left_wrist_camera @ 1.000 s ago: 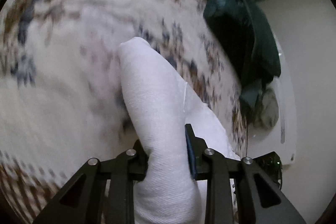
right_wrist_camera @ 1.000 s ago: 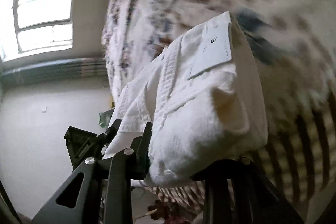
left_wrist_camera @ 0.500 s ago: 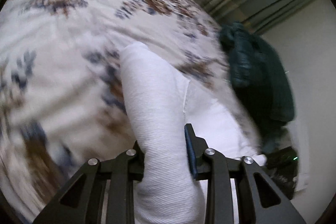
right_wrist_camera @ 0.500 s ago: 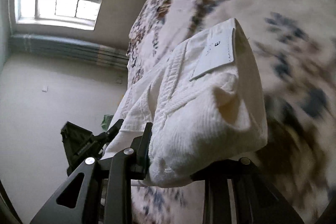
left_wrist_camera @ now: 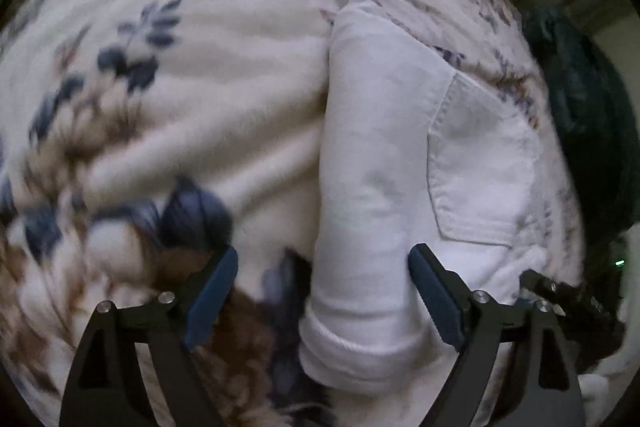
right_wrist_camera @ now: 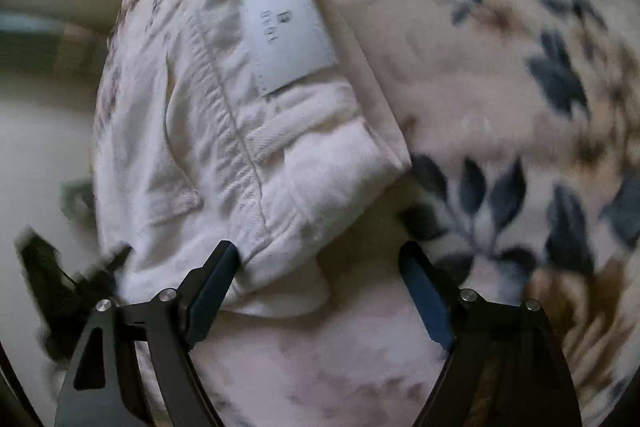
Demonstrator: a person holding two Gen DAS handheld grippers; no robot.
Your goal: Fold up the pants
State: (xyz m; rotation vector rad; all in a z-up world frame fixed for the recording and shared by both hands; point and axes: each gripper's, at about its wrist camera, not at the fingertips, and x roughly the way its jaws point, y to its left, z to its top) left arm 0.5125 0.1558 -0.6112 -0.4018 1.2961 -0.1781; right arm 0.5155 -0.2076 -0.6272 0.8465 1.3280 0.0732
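Fleecy floral blanket (left_wrist_camera: 200, 99), white pants (left_wrist_camera: 384, 163) lying folded, dark jacket (left_wrist_camera: 592, 131) beside

A cream blanket (left_wrist_camera: 224, 115) with blue and brown flowers fills both views — a dark green garment (left_wrist_camera: 588, 131) lies at its edge.

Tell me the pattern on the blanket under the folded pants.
Cream fleece blanket with navy leaves and brown flowers, clearest in the right wrist view.

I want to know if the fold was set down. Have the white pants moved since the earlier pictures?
Yes. The white pants now lie on the floral blanket, released from both opening tools' pads, no longer lifted and pinched.
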